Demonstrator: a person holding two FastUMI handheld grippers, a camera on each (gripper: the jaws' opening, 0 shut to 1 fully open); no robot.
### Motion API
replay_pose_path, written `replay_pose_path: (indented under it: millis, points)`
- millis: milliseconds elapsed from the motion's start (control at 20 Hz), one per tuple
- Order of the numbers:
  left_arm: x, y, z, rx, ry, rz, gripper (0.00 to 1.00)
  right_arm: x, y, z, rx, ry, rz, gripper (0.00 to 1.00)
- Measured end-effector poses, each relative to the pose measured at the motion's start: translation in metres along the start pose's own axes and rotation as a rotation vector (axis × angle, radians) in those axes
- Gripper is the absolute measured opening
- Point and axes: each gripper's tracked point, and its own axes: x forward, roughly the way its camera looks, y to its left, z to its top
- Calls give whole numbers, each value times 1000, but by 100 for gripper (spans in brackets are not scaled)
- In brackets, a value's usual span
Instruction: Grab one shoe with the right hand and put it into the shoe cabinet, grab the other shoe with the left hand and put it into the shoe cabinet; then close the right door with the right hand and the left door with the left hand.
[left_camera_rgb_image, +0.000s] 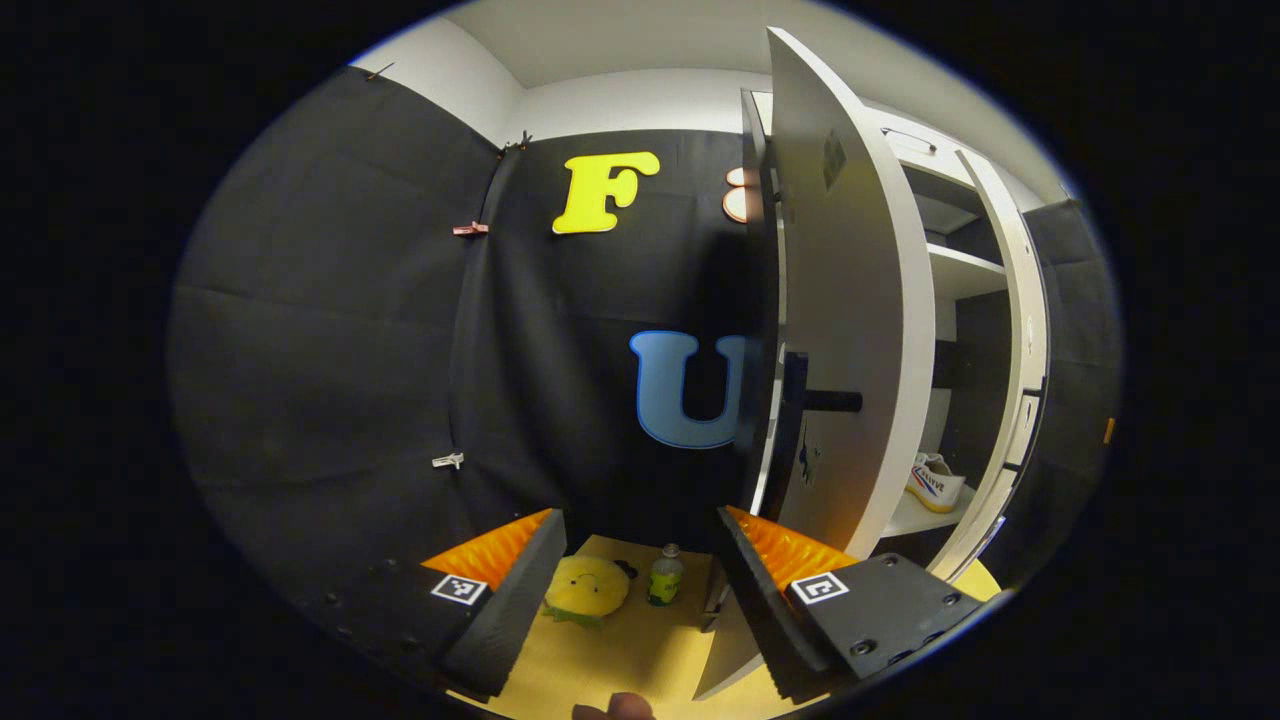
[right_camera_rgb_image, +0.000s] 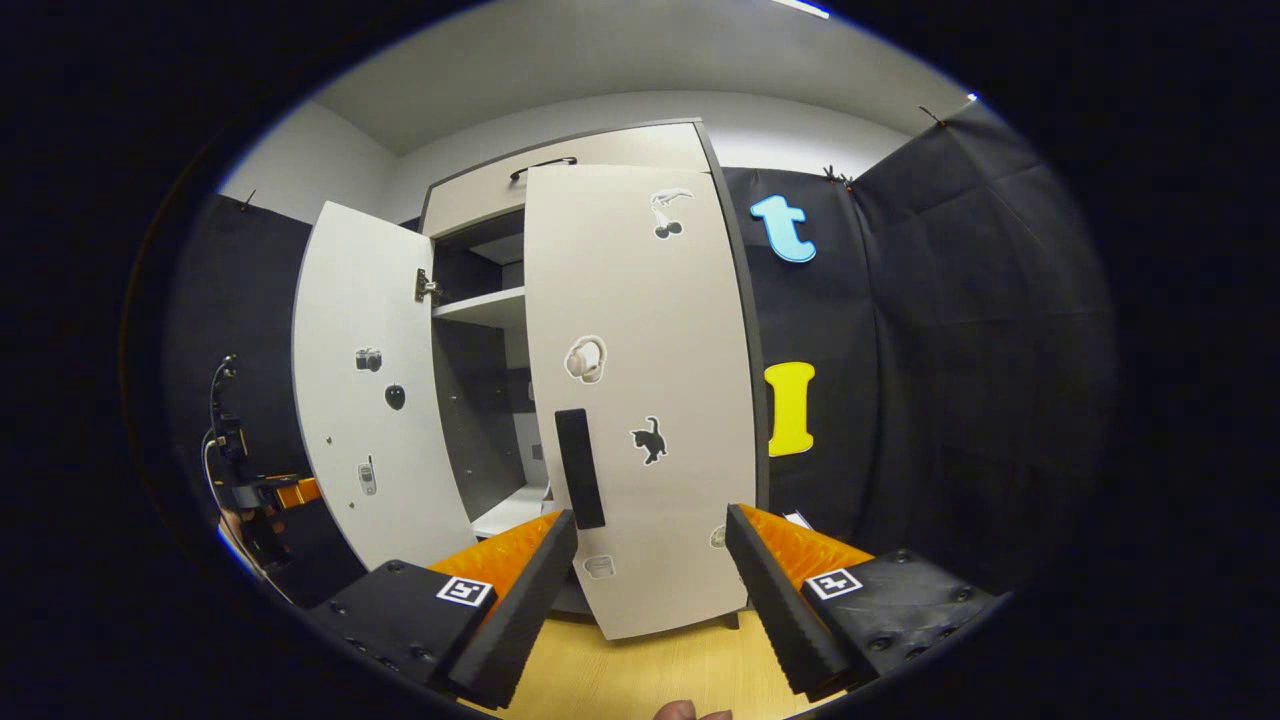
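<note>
The white shoe cabinet (right_camera_rgb_image: 560, 160) stands against the black wall. Its left door (left_camera_rgb_image: 850, 330) is swung wide open and shows edge-on just ahead of my left gripper (left_camera_rgb_image: 638, 522), which is open and holds nothing. That door's black handle (left_camera_rgb_image: 812, 400) sticks out above my right finger. A white shoe (left_camera_rgb_image: 936, 482) with coloured stripes sits on the low shelf inside. In the right gripper view the right door (right_camera_rgb_image: 650, 330) stands partly swung out. My right gripper (right_camera_rgb_image: 652, 515) is open and empty, just below the right door's black handle (right_camera_rgb_image: 580, 468). The left gripper (right_camera_rgb_image: 262, 495) shows at far left.
A yellow plush toy (left_camera_rgb_image: 587, 588) and a small bottle (left_camera_rgb_image: 665, 575) rest on the wooden floor (left_camera_rgb_image: 640, 660) by the wall, left of the cabinet. Upper shelves (left_camera_rgb_image: 965, 262) cross the cabinet's inside. Stickers dot both doors. Black cloth walls close in on both sides.
</note>
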Motion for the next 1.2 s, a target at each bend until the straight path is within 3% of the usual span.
replay_pose_path:
  millis: [250,500,550,650,800,900,1200]
  points:
    - [-12,-20,1,42,-15,-25,94,-3,-6,-1,14,7,5,98]
    - [-22,-54,-2,22,-6,-52,94,-5,-11,-4,23,19,22,98]
    - [-24,-65,-4,25,-6,-70,97,-2,-16,-7,25,21,25,98]
    - [-26,-93,-4,35,-9,-116,90,-4,-19,-7,30,22,28,98]
    - [-28,-145,-12,30,5,-218,94,-4,-23,-7,29,29,32,98]
    - [-34,-181,-19,13,24,-290,90,-7,-27,-7,31,30,30,98]
    - [-68,-223,-23,44,17,-309,93,-10,-36,-8,46,31,19,97]
